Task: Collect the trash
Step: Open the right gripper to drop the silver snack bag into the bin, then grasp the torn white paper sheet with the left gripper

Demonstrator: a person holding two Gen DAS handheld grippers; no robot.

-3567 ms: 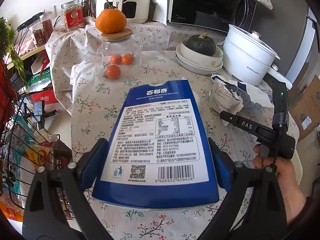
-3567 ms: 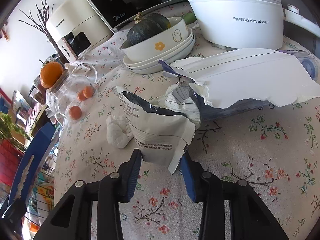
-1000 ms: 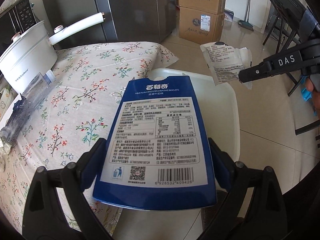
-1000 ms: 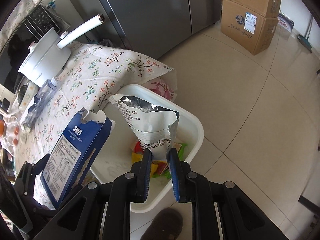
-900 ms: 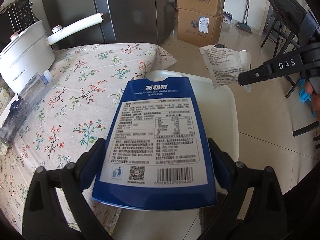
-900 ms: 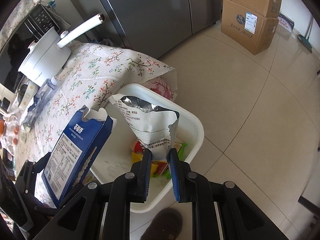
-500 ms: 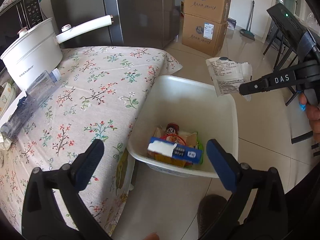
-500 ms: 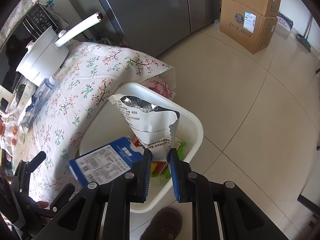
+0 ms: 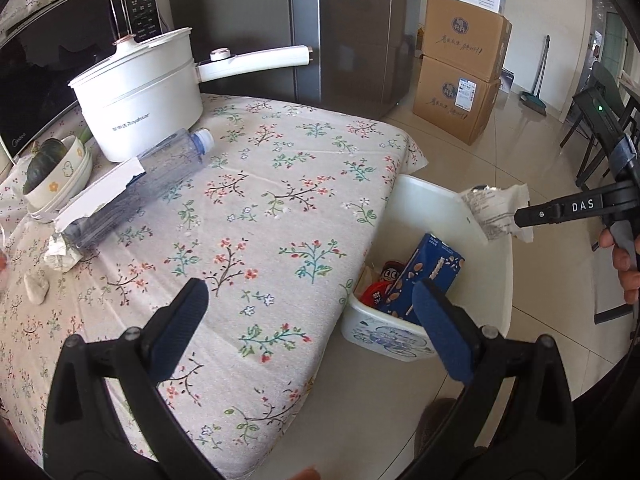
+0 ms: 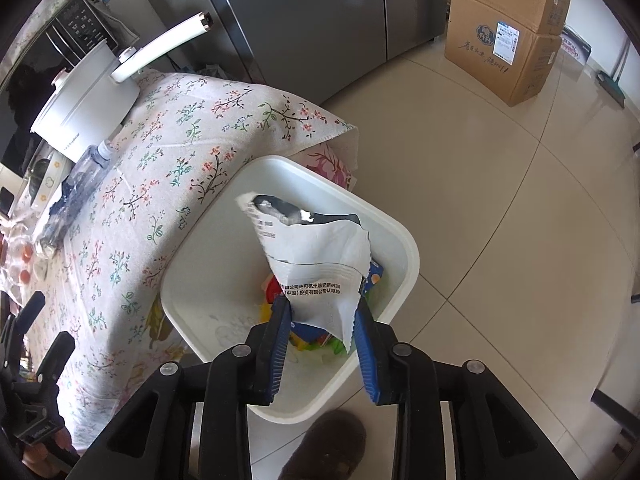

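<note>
A white trash bin (image 9: 496, 264) stands on the floor beside the floral-cloth table (image 9: 256, 208). A blue biscuit box (image 9: 424, 276) lies in it with other wrappers. My left gripper (image 9: 308, 328) is open and empty, over the table's edge near the bin. My right gripper (image 10: 322, 320) is above the bin (image 10: 396, 240) with its jaws spread, and the white snack bag (image 10: 316, 252) sits loosely between them; the bag also shows in the left wrist view (image 9: 492, 212). A crushed clear bottle (image 9: 160, 172), torn white paper (image 9: 100, 192) and crumpled tissue (image 9: 36, 286) lie on the table.
A white electric pot (image 9: 140, 96) with a long handle, a bowl with a squash (image 9: 52, 168) and a microwave (image 9: 60, 60) stand at the table's back. A steel fridge (image 9: 340, 28) and stacked cardboard boxes (image 9: 460, 72) are beyond. A slipper (image 10: 324, 444) is by the bin.
My left gripper opened and dropped the blue biscuit box into the bin, then swung back toward the table. My right gripper's jaws have widened around the snack bag above the bin.
</note>
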